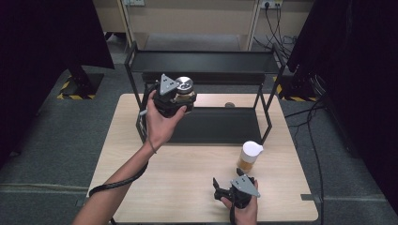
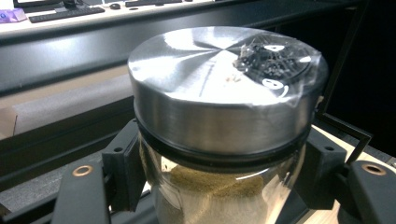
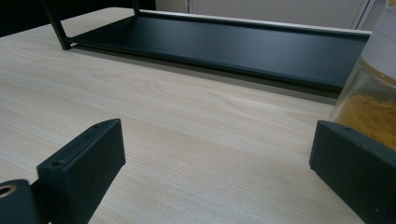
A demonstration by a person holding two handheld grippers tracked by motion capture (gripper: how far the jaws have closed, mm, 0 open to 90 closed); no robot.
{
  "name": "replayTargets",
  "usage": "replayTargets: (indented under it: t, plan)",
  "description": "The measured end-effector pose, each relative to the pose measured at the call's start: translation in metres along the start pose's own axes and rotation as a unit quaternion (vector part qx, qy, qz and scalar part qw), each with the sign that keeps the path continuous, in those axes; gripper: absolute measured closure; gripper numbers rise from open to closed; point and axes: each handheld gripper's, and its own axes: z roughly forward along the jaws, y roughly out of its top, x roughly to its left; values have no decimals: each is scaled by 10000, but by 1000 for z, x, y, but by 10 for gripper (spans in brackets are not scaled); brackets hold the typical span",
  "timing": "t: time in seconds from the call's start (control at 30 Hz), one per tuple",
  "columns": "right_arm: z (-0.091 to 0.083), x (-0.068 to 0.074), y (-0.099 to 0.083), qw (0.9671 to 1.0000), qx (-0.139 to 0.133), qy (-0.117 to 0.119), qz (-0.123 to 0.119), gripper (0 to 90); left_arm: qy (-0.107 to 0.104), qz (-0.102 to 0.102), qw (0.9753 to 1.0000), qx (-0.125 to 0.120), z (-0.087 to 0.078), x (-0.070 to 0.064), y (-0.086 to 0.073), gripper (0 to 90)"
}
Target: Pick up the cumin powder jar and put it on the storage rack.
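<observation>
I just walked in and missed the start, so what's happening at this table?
A person works with a tool in each hand. The left tool is shut on a glass jar with a metal lid, holding it up at the left end of the black two-tier rack; the jar holds a sandy powder. The right tool waits open, low over the wooden table, just short of a white-capped jar of yellow powder standing in front of the rack.

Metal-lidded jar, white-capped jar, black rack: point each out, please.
metal-lidded jar (image 2: 219,88): left gripper view, on its steel lid.
white-capped jar (image 1: 249,157): high view, on its body just below the cap.
black rack (image 3: 224,44): right gripper view, on its lower shelf.
</observation>
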Motion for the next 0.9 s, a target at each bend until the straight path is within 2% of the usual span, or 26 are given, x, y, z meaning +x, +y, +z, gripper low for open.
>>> replayTargets:
  t: [0.27, 0.9]
  plan:
    - [0, -1, 0, 10000, 2, 16, 17, 35, -26, 67, 10000, 4, 0, 0, 11, 304]
    - [0, -1, 0, 10000, 9, 25, 29, 36, -73, 45, 9999, -90, -2, 2, 35, 304]
